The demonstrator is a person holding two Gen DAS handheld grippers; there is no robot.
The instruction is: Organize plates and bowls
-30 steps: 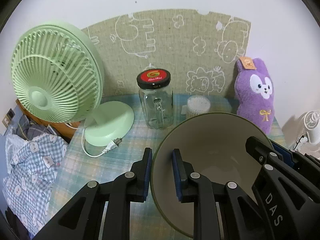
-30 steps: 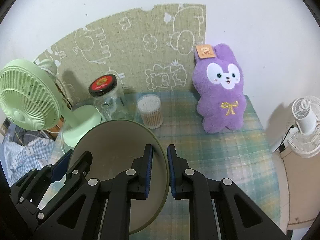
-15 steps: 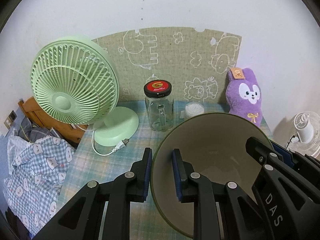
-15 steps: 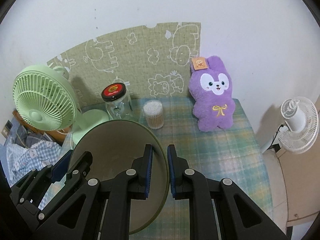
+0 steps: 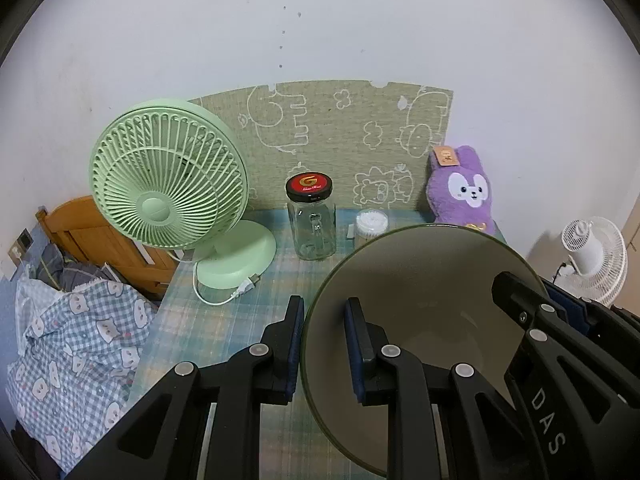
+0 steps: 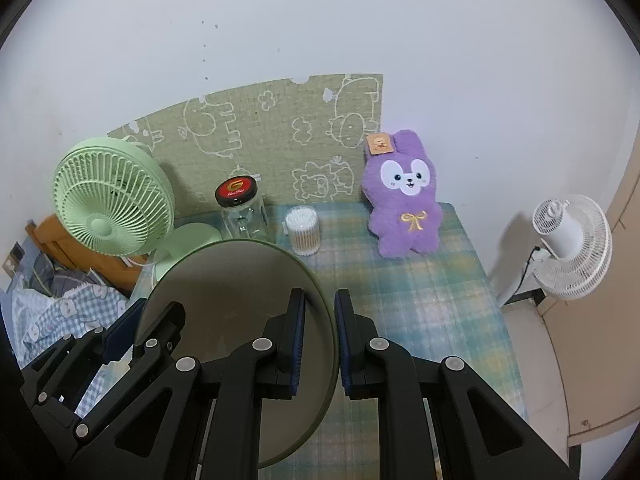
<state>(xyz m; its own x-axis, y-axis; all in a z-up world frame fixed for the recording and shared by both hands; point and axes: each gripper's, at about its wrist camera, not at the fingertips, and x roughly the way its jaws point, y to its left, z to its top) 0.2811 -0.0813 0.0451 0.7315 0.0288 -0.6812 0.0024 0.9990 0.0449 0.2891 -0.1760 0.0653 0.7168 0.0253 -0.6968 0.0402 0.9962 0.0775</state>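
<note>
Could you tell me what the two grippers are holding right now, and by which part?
Both hold one bowl by its rim: the left gripper on the left edge, the right gripper on the right edge.

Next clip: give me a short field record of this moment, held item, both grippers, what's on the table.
held item: green-rimmed bowl, clear of the table
left gripper: shut on the bowl's left rim
right gripper: shut on the bowl's right rim
table: plaid cloth
on table: green desk fan, glass jar with red lid, cotton swab tub, purple plush rabbit
</note>
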